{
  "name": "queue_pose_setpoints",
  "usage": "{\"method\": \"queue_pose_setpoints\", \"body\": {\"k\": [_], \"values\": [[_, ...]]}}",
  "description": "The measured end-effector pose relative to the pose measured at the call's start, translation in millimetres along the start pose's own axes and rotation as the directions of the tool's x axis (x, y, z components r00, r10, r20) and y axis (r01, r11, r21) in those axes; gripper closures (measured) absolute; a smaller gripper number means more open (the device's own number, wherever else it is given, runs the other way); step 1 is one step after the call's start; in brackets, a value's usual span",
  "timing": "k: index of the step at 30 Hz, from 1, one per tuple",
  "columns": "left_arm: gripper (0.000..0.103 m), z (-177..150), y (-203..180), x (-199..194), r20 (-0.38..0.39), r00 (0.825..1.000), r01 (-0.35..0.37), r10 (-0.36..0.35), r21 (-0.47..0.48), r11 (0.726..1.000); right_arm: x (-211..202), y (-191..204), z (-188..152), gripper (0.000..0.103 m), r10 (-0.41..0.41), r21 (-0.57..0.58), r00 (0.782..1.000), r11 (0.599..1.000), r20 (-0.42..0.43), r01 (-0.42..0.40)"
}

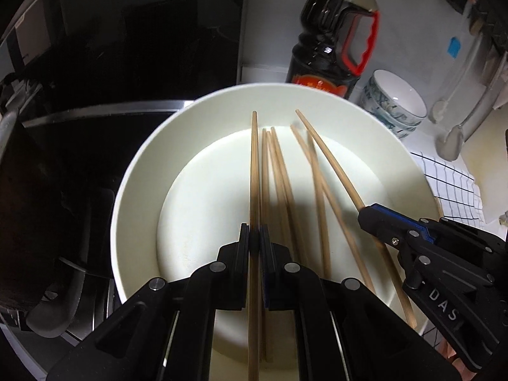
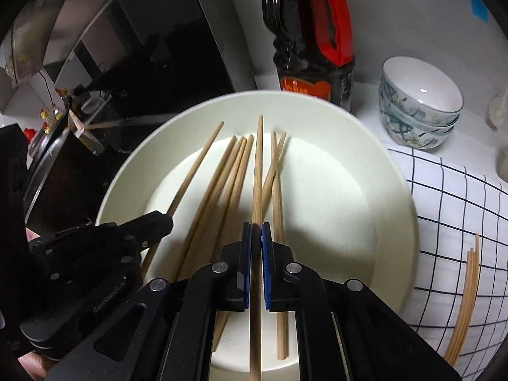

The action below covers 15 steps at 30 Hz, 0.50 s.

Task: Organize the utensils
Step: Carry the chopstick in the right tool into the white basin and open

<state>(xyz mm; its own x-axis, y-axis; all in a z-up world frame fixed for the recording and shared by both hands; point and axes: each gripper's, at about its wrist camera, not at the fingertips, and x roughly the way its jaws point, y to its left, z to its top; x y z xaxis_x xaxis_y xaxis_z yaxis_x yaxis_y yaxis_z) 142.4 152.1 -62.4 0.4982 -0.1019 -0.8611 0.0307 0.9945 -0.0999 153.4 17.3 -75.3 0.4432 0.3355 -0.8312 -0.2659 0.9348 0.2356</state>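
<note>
Both my grippers clamped, one chopstick each: left gripper (image 1: 254, 238), right gripper (image 2: 256, 238). Risk: thin sticks pivot, slip, miss the white bowl (image 1: 133, 190) mid-frame.

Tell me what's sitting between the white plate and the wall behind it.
A dark sauce bottle with a red handle stands there, just past the white plate rim; the stacked bowls sit to its right. The right wrist view shows it best.

one plate (image 2: 393, 222), one bottle (image 2: 314, 41), stacked bowls (image 2: 419, 108)
</note>
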Motion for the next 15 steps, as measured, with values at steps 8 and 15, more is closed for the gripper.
{"method": "queue_pose_setpoints", "body": {"k": [8,15], "values": [[0.095,5.9,3.9,15.0,-0.024,1.0,-0.011,0.01,-0.033,0.999,14.8,-8.2,4.3,0.097,0.012,0.006,0.999,1.0,-0.04,-0.012],[0.075,6.7,5.2,5.0,0.011,0.998,-0.065,0.065,-0.043,0.997,4.7,-8.6,6.1,0.089,-0.002,-0.013,1.0,1.0,-0.008,0.002]]}}
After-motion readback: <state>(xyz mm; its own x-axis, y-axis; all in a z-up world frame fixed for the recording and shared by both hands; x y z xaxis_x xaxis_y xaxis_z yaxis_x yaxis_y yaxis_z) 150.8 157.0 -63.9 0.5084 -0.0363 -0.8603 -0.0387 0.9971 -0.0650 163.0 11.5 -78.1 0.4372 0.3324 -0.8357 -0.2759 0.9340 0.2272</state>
